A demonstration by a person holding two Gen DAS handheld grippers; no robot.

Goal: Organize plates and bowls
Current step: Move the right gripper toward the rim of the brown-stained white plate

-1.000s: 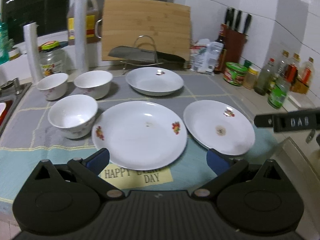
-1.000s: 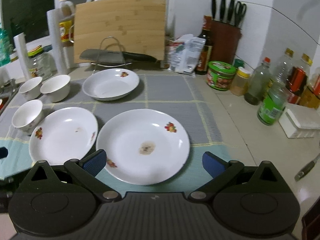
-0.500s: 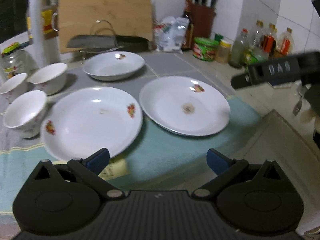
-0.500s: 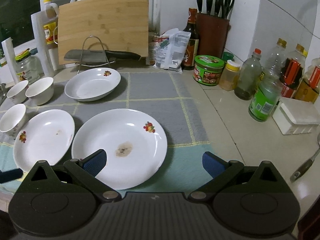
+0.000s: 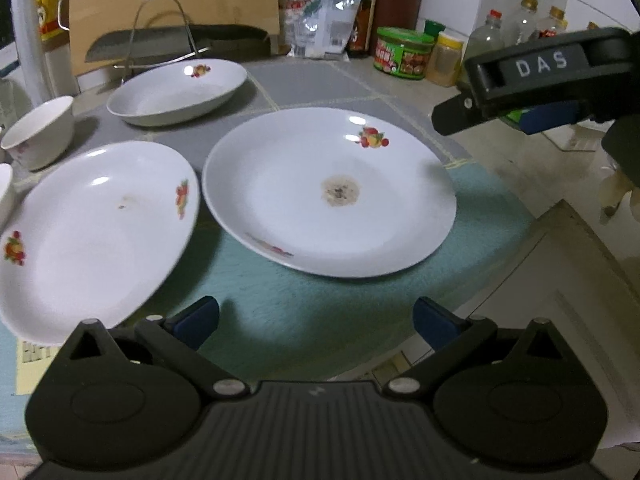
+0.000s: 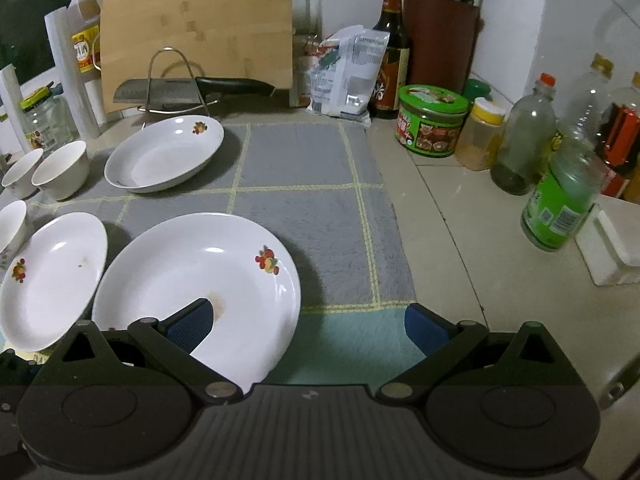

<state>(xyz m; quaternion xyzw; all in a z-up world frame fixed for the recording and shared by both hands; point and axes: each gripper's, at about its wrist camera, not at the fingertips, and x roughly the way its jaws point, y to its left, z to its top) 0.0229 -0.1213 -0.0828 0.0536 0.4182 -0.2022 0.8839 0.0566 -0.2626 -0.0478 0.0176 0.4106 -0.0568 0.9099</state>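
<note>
Two flat white plates with fruit prints lie side by side on the mat. The stained plate (image 5: pixel 328 192) (image 6: pixel 192 276) is the right one, and the cleaner plate (image 5: pixel 92 232) (image 6: pixel 52 280) sits to its left. A deep dish (image 5: pixel 176 88) (image 6: pixel 164 156) stands behind them, with small white bowls (image 6: pixel 60 168) at the far left. My left gripper (image 5: pixel 316 320) is open, just short of the stained plate's near rim. My right gripper (image 6: pixel 307 324) is open too. Its left finger hangs over the stained plate and its right finger over the mat, so the plate's right rim lies between them.
A cleaver on a wire stand (image 6: pixel 176 88) and a bamboo board (image 6: pixel 196 28) stand at the back. Bottles and jars (image 6: pixel 560 200), a green tin (image 6: pixel 432 120) and a white box (image 6: pixel 612 240) crowd the right counter. The counter edge runs close at the front right (image 5: pixel 560 240).
Both grippers have come lower and closer to the stained plate. The left swung right to face it, and the right advanced until its left finger is over the plate.
</note>
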